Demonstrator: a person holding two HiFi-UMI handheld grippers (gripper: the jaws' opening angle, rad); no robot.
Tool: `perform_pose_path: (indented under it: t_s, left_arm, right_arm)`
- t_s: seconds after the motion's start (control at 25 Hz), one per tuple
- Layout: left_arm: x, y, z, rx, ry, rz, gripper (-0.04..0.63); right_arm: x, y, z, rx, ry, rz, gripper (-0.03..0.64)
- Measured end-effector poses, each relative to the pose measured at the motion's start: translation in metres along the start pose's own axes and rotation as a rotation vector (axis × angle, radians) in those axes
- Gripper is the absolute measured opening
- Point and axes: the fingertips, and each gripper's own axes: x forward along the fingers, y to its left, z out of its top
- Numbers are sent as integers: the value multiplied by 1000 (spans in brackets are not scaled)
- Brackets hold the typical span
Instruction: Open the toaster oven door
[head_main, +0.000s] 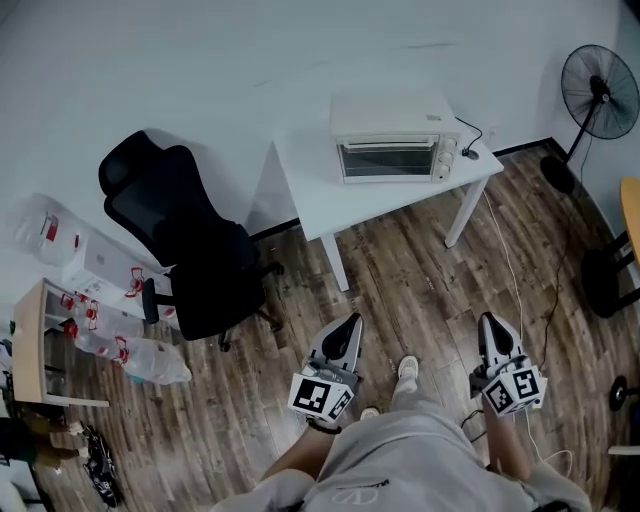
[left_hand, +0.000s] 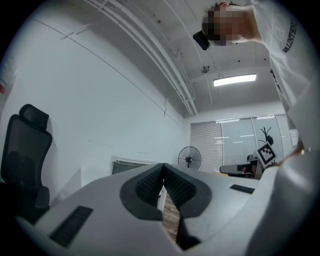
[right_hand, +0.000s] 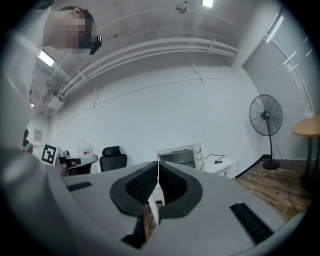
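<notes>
The left tongs (head_main: 350, 325) and right tongs (head_main: 488, 325) hang side by side over the floor (head_main: 420, 270), apart, with a shoe (head_main: 408, 369) between them. Well ahead of both stands the tabletop (head_main: 310, 190), against the wall; the toaster oven (head_main: 393, 148) sits on its far right part, door towards the tongs. Ahead and left of the left tongs is an office chair (head_main: 190, 250), left of the tabletop; plastic bags (head_main: 135, 360) lie on the floor further left. Ahead and right of the right tongs stands a pedestal fan (head_main: 598, 95).
</notes>
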Motion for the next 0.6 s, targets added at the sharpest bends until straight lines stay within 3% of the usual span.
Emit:
perform_pose_path:
  t_s: [0.36,0.6]
  left_arm:
    - [116,21,-10,3,18,35,6]
    - [165,28,-22,-20,24,65,6]
  right_arm:
    - [101,-73,34,-33,-17,89,18]
    - [148,-110,46,-74,1,136,18]
